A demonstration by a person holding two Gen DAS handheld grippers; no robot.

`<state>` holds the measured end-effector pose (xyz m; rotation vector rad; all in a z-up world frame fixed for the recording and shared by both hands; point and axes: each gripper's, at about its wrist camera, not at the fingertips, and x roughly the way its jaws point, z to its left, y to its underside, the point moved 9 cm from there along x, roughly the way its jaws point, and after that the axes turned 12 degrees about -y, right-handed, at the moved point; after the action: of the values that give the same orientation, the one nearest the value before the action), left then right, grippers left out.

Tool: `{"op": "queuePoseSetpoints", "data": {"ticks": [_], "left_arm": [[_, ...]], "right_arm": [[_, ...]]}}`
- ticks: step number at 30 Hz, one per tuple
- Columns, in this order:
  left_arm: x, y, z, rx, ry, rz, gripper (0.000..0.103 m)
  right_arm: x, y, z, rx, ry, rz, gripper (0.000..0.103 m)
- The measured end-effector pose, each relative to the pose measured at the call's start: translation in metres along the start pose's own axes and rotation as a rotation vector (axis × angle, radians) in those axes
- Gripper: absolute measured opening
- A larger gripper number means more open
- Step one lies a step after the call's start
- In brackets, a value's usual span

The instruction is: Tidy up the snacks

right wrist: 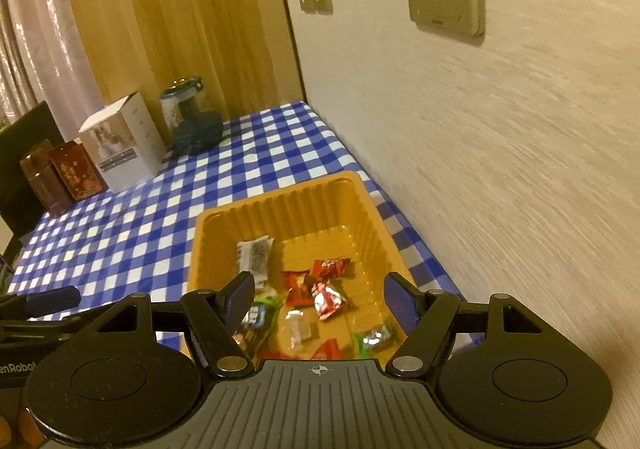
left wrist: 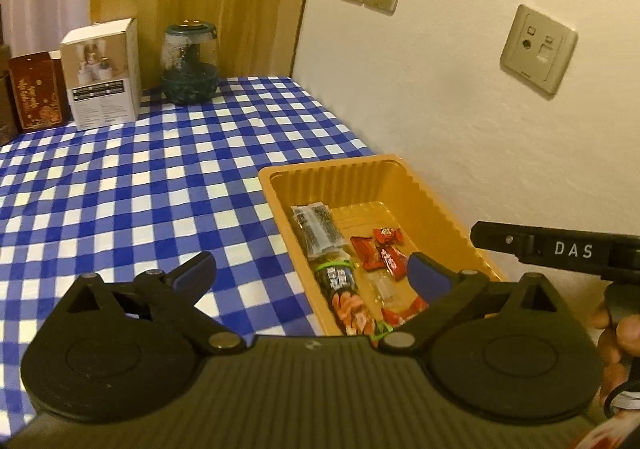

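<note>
An orange plastic tray [left wrist: 360, 173] [right wrist: 280, 205] sits on the blue checked tablecloth beside the wall. Inside lie a long snack pack [left wrist: 322, 233] [right wrist: 254, 255], red candy wrappers [left wrist: 380, 249] [right wrist: 320, 289], a clear wrapped sweet [right wrist: 298, 327] and a green wrapped one [right wrist: 374, 337]. My left gripper [left wrist: 310, 273] hovers above the tray's near left edge, jaws wide apart, nothing between them. My right gripper [right wrist: 320, 295] hangs over the tray's near end, open and empty, with the snacks showing below the gap.
At the far end stand a white carton [left wrist: 102, 75] [right wrist: 122, 145], a dark red box [left wrist: 36, 91] [right wrist: 76, 171] and a dark glass jar [left wrist: 190, 65] [right wrist: 192, 117]. Curtains hang behind. The wall with sockets [left wrist: 538, 49] runs along the right.
</note>
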<state>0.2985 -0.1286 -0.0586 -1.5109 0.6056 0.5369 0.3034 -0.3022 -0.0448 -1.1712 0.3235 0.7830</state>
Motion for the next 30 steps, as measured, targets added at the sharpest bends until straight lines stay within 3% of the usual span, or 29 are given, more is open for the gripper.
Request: {"op": "queuePoseSetpoints", "data": {"ticks": [19, 30], "left_arm": [[-0.089, 0.038, 0.025, -0.045, -0.047, -0.012, 0.103], [-0.131, 0.059, 0.047, -0.046, -0.087, -0.014, 0.103]], "right_arm": [[-0.077, 0.042, 0.058, -0.016, -0.042, -0.023, 0.073], [-0.11, 0.081, 0.083, -0.035, -0.015, -0.026, 0.073]]}}
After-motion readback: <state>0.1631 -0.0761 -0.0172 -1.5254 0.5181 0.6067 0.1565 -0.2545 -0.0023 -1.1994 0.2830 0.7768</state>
